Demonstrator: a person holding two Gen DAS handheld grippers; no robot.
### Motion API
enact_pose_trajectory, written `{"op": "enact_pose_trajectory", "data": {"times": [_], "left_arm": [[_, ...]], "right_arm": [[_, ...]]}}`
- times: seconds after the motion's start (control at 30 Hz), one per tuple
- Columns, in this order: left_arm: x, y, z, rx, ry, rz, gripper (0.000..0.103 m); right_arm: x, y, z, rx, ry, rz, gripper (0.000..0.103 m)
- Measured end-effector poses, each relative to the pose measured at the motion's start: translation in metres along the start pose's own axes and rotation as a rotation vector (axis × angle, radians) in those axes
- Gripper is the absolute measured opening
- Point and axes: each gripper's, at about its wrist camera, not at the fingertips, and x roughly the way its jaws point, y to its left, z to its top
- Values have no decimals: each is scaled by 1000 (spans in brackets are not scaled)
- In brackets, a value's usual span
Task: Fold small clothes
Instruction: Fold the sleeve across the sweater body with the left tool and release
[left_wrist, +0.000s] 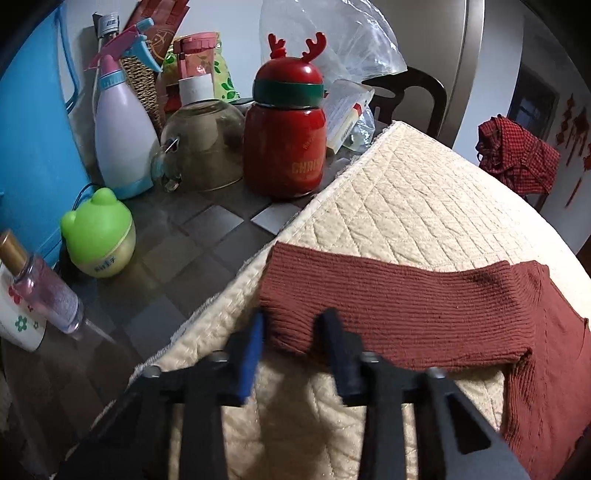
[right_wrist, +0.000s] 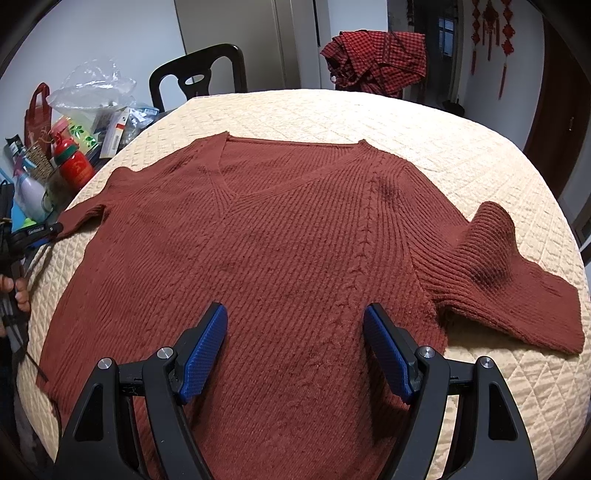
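The left tool is straddling the cuff of the rust-red ribbed knit sweater, fingers apart; the right tool is hovering wide apart above its body.

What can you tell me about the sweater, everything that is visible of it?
The sweater is rust-red ribbed knit with a V-neck and a thin cable line down the front. It lies flat, front up, on the cream quilted cover. Its sleeve on the picture's right is bent and humped. The other sleeve's cuff reaches the cover's edge, where the left gripper stands open around its corner. The right gripper hangs open above the body.
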Motion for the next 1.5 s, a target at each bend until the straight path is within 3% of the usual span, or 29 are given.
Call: {"op": "enact_pose_trajectory", "data": {"times": [0.03, 0.13, 0.23, 0.37, 0.5, 0.63, 0.8, 0.87, 0.93, 1.03, 1.1, 1.2, 1.3, 1.4, 1.5], "left_arm": [[-1, -1, 1, 11, 1, -15, 15], [-8, -8, 5, 37, -17, -45, 12], [-24, -18, 12, 51, -55, -129, 12], [-52, -52, 24, 104, -104, -271, 12], [-76, -111, 29, 200, -123, -448, 12], [-86, -180, 13, 322, -76, -622, 12], [-65, -242, -24, 456, 65, -751, 12], [-55, -254, -34, 480, 125, -769, 14], [-51, -256, -38, 484, 164, -782, 28], [-64, -234, -32, 446, 123, -816, 46], [-69, -212, -22, 415, 74, -809, 51], [-67, -187, -6, 394, -18, -673, 52], [-44, -167, 5, 366, -4, -529, 52], [-20, -154, 9, 330, 30, -473, 51], [-5, -149, 10, 298, 75, -487, 51]], "right_arm": [[-1, -1, 0, 3, -2, 2, 76], [-3, -4, -1, 13, -10, 4, 76], [-7, -6, -1, 21, -19, 4, 76], [-11, -9, -1, 32, -32, 6, 76], [-15, -11, -1, 46, -44, 11, 76], [-18, -16, -2, 70, -49, 30, 76], [-20, -22, 0, 107, -55, 52, 76], [-20, -24, 1, 120, -58, 63, 76], [-20, -24, 4, 131, -58, 73, 76], [-19, -23, 10, 144, -61, 109, 75], [-16, -21, 18, 155, -57, 145, 65], [-7, -15, 29, 161, -36, 180, 53], [12, -7, 44, 150, 1, 195, 51], [32, 1, 59, 126, 29, 212, 50], [56, 4, 72, 114, 63, 201, 50]]}}
